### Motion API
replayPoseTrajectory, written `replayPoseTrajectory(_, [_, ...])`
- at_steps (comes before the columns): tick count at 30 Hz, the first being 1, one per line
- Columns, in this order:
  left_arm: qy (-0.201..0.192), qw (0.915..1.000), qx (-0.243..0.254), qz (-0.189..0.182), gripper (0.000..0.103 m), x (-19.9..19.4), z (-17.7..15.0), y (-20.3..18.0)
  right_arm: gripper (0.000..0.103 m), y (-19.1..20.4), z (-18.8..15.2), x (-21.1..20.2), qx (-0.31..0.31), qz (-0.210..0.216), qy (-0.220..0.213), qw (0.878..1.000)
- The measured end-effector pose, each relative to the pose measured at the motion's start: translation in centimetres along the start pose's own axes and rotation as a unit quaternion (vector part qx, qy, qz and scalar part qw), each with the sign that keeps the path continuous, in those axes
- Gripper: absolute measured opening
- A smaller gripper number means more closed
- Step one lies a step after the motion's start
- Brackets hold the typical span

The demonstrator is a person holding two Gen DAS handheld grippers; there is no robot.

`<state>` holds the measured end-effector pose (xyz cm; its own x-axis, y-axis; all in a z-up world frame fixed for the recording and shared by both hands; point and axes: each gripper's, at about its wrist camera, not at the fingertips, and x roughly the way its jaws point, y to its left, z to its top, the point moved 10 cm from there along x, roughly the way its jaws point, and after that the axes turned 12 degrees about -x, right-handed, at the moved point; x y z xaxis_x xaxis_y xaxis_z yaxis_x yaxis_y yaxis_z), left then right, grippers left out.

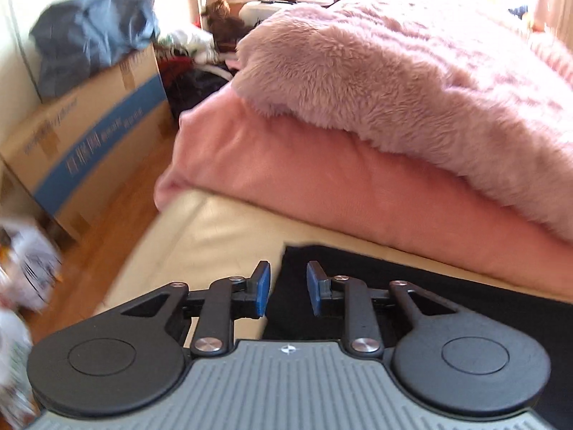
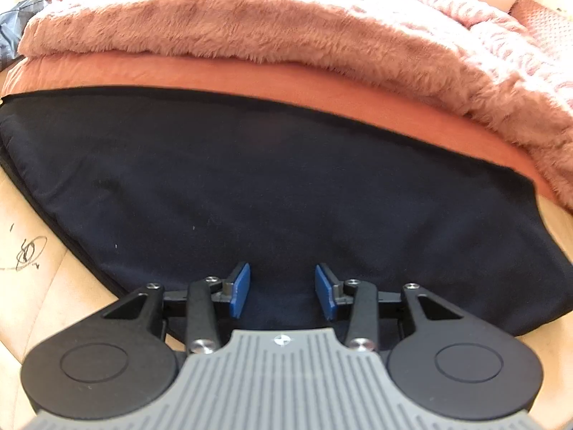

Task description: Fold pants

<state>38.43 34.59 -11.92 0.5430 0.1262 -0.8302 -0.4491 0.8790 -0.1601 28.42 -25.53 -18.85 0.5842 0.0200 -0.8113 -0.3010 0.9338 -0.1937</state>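
With both tools empty, the left tool [image 1: 285, 288] narrowly parted and the right tool [image 2: 282, 294] wider, smooth the black pants [image 2: 268, 179] flat, then pinch the 6 o'clock edge evenly.

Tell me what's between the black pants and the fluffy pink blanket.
A smooth salmon-pink duvet runs between the black pants and the fluffy pink blanket, clearest in the right wrist view.

One black pants [image 2: 272, 186], one fluffy pink blanket [image 1: 412, 71], one cardboard box [image 1: 89, 136], two hand-held grippers [image 1: 285, 290] [image 2: 282, 292]
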Motion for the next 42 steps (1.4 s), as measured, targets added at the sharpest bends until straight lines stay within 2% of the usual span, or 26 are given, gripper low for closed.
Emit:
replayPoseTrajectory(3, [0.025, 0.9969, -0.062, -0.042, 0.035, -0.8, -2.3, 0.8, 0.037, 1.7, 1.3, -1.3, -0.01, 0.018, -0.02, 1.0])
replayPoseTrajectory(5, [0.036, 0.9941, -0.086, -0.055, 0.043, -0.9, -3.9, 1.0, 0.037, 3.8, 2.4, -1.9, -0.027, 0.041, -0.031, 0.998])
replayPoseTrajectory(11, [0.048, 0.9882, -0.127, -0.072, 0.043, -0.6, -5.9, 2.2, 0.037, 12.4, 6.6, -1.9, -0.1, 0.115, -0.059, 0.987])
replayPoseTrajectory(14, [0.034, 0.9942, -0.077, -0.067, 0.043, -1.1, -5.9, 1.9, 0.037, 17.6, 8.7, -1.5, -0.16, 0.144, -0.07, 0.974])
replayPoseTrajectory(16, [0.022, 0.9977, -0.017, -0.062, 0.043, -1.7, -6.0, 1.2, 0.036, 20.7, 10.2, -1.1, -0.19, 0.161, -0.08, 0.965])
replayPoseTrajectory(18, [0.007, 0.9972, 0.055, -0.05, 0.043, -2.2, -6.3, 0.4, 0.035, 23.6, 11.9, -0.6, -0.215, 0.18, -0.092, 0.955])
replayPoseTrajectory(20, [-0.007, 0.9905, 0.132, -0.04, 0.043, -2.5, -6.8, -0.5, 0.032, 26.5, 13.3, -0.2, -0.243, 0.192, -0.104, 0.945])
replayPoseTrajectory(24, [-0.027, 0.9657, 0.257, -0.03, 0.043, -2.5, -8.0, -1.7, 0.029, 30.7, 15.8, 0.8, -0.281, 0.207, -0.118, 0.93])
replayPoseTrajectory(26, [-0.034, 0.95, 0.309, -0.024, 0.043, -2.1, -8.5, -2.2, 0.029, 32.1, 16.6, 1.1, -0.291, 0.21, -0.124, 0.925])
replayPoseTrajectory(31, [-0.041, 0.9165, 0.398, -0.017, 0.044, -0.8, -9.9, -3.0, 0.025, 34.3, 18.5, 2.3, -0.32, 0.209, -0.135, 0.914])
replayPoseTrajectory(33, [-0.042, 0.9065, 0.42, -0.016, 0.044, -0.3, -10.5, -3.2, 0.022, 35.2, 18.7, 2.7, -0.34, 0.202, -0.14, 0.908])
replayPoseTrajectory(37, [-0.046, 0.8985, 0.436, -0.026, 0.044, 0.1, -11.1, -3.3, 0.02, 36.3, 19.0, 3.9, -0.376, 0.181, -0.142, 0.897])
replayPoseTrajectory(39, [-0.046, 0.8957, 0.441, -0.032, 0.044, 0.1, -11.2, -3.3, 0.016, 36.6, 19.3, 4.9, -0.393, 0.169, -0.139, 0.893])
replayPoseTrajectory(41, [-0.051, 0.8934, 0.445, -0.036, 0.044, -0.2, -11.5, -3.4, 0.0, 36.6, 19.3, 5.2, -0.397, 0.175, -0.135, 0.891])
replayPoseTrajectory(42, [-0.052, 0.8921, 0.447, -0.04, 0.044, -0.3, -11.6, -3.5, 0.0, 36.2, 19.5, 4.9, -0.39, 0.182, -0.136, 0.892])
